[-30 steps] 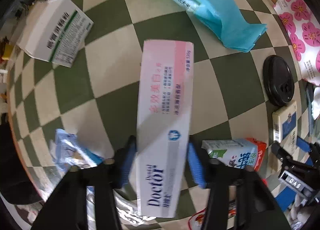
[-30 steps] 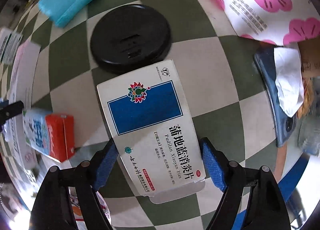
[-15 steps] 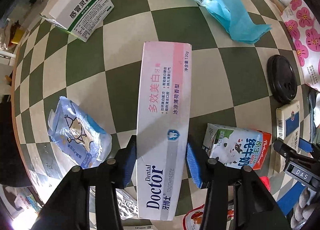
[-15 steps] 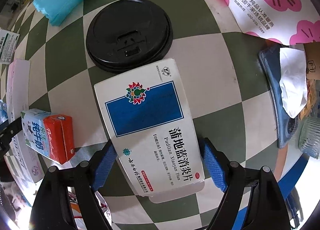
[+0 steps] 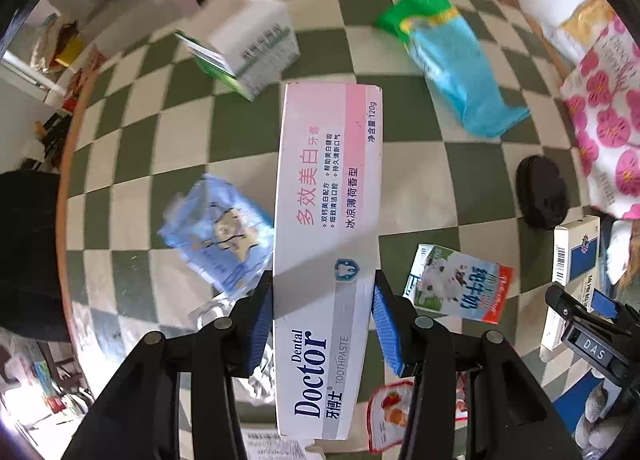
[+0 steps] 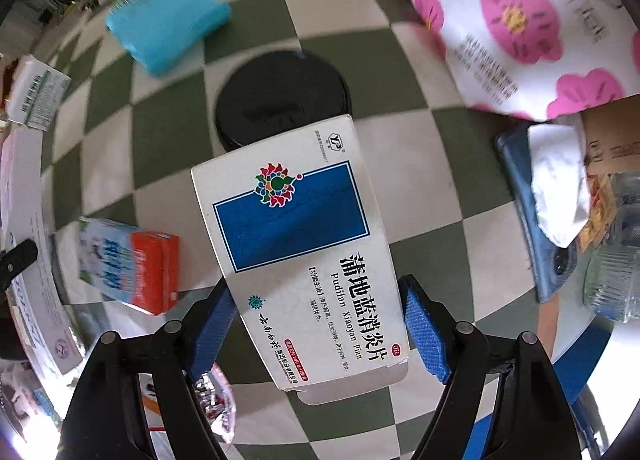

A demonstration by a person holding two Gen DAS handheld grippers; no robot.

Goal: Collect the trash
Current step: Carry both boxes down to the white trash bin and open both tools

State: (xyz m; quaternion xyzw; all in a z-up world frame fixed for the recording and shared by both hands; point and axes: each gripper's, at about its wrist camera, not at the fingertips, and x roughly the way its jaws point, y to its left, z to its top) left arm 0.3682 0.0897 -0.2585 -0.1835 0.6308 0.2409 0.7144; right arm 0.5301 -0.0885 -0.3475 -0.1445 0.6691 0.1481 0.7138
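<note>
My left gripper point(image 5: 322, 320) is shut on a long pink-and-white toothpaste box point(image 5: 326, 220) and holds it above the green-and-white checkered table point(image 5: 412, 188). My right gripper point(image 6: 316, 334) is shut on a white medicine box with a blue panel point(image 6: 296, 256), also lifted off the table. The right gripper with its box shows at the right edge of the left wrist view point(image 5: 576, 260). The toothpaste box shows at the left edge of the right wrist view point(image 6: 24, 228).
On the table lie a milk carton point(image 5: 458, 284), a black round lid point(image 6: 282, 104), a blue-and-green bag point(image 5: 452, 60), a white-and-green box point(image 5: 244, 52), a light-blue wrapper point(image 5: 220, 232), a pink-flowered bag point(image 6: 516, 16) and a phone under a tissue point(image 6: 556, 196). The table edge curves at left point(image 5: 66, 164).
Both grippers have risen with their boxes, so the table and the trash on it look smaller and farther away. Both grips are unchanged.
</note>
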